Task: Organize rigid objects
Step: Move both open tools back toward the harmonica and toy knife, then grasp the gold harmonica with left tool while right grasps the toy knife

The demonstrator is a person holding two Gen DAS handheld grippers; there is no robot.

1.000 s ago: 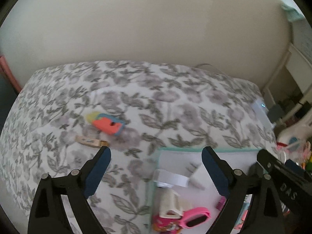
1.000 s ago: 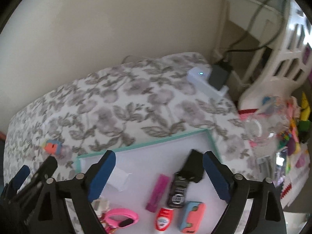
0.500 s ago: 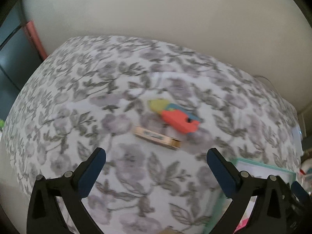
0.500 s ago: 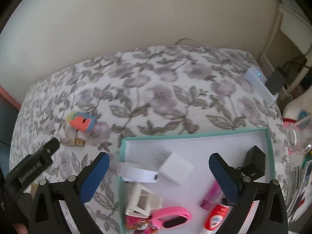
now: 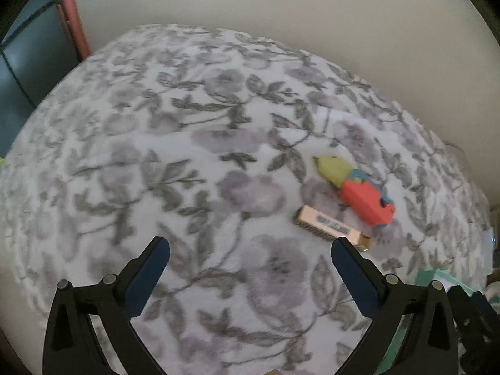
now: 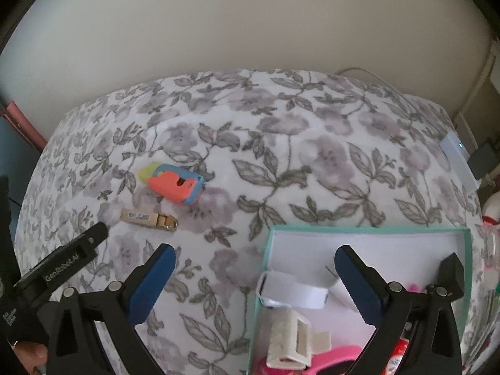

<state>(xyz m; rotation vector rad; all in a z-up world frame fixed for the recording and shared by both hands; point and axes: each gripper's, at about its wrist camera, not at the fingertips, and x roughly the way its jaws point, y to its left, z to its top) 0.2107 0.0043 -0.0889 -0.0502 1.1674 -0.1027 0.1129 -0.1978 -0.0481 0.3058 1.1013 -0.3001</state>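
On the flowered bedspread (image 5: 193, 162) lie a toy of orange, blue and yellow (image 5: 359, 189) (image 6: 173, 182) and a small gold bar-shaped object (image 5: 332, 228) (image 6: 148, 217), side by side. My left gripper (image 5: 250, 264) hangs open over bare cloth, its right finger just below the gold bar's end. My right gripper (image 6: 254, 264) is open too, straddling the left wall of a teal-rimmed white box (image 6: 368, 229) that holds a white strap, a beige clip (image 6: 289, 340), a pink item and more. Nothing is between either pair of jaws.
A cream wall (image 6: 250, 25) runs behind the bed. A white device with a lit dot (image 6: 459, 159) and a dark plug (image 6: 482, 159) sit at the bed's right edge. A dark panel and a pink post (image 5: 73, 25) stand at far left. The left tool's body and a hand (image 6: 40, 284) show at lower left.
Both grippers swung left across the bed and sank a little. The left view left the box and now faces the toy and gold bar. Both jaws widened slightly.
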